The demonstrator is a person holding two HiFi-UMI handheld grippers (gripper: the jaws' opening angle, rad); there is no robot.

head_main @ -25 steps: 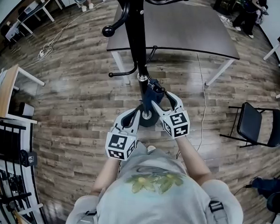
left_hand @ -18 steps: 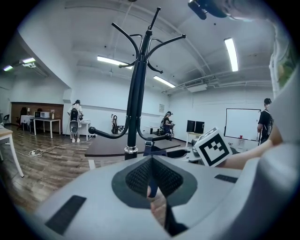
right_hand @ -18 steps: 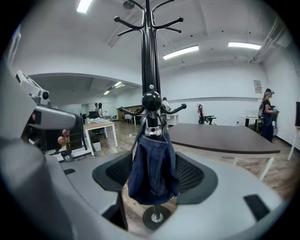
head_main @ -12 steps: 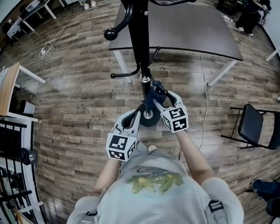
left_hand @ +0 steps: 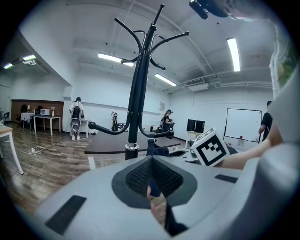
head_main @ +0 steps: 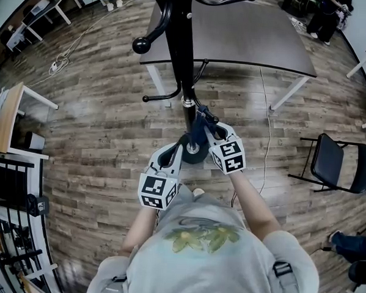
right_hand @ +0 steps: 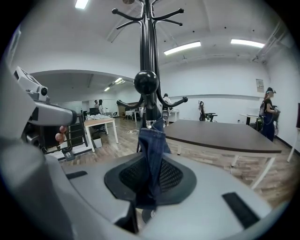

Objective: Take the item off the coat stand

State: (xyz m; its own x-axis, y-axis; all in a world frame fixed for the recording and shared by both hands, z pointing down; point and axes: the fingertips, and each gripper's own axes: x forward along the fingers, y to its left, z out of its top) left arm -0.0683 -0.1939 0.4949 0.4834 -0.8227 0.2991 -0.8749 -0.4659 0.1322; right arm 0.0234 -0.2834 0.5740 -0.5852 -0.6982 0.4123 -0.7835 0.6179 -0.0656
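Note:
A black coat stand (head_main: 180, 51) rises straight ahead of me, its round base (head_main: 194, 151) on the wood floor. A strip of dark blue denim item (head_main: 199, 126) hangs from one of its low hooks. My right gripper (head_main: 207, 128) reaches in at that hook. In the right gripper view its jaws are closing, and the denim item (right_hand: 151, 154) runs down between the pads with the hook's ball (right_hand: 146, 82) just above. My left gripper (head_main: 172, 153) hovers lower and nearer me, by the base, shut with nothing in it. From the left gripper view I see the coat stand (left_hand: 136, 103) and the denim item (left_hand: 152, 150) ahead.
A dark table (head_main: 250, 36) stands behind the stand. A black folding chair (head_main: 335, 163) is at the right, a wooden desk (head_main: 7, 115) at the left and a black rack (head_main: 9, 201) at the lower left. A cable (head_main: 263, 135) trails across the floor.
My right gripper has slid a little closer to the stand's pole and its jaws have come together round the denim item. The left gripper has stayed where it was.

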